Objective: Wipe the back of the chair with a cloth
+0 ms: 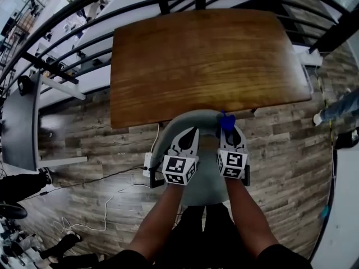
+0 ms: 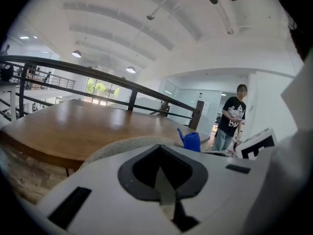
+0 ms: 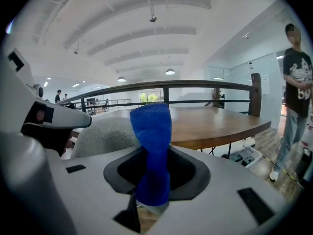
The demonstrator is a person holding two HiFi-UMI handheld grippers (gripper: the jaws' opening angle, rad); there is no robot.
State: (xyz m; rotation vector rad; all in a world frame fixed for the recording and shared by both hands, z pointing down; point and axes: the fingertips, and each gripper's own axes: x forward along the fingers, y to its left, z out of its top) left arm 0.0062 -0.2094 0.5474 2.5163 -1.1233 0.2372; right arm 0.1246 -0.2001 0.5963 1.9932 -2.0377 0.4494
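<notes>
Right tool (image 1: pixel 227 134) clenches blue cloth (image 1: pixel 226 121) at the chair back (image 1: pixel 185 118); left tool (image 1: pixel 189 138) sits clenched, empty, beside it.

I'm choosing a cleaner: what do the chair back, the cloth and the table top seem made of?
Chair back: grey woven upholstery, matte, with a speckled weave.
Cloth: blue, soft, probably microfibre, by its fuzzy nap and stitched hem.
Table top: wood or veneer, I cannot tell which; brown streaky grain, satin sheen.
</notes>
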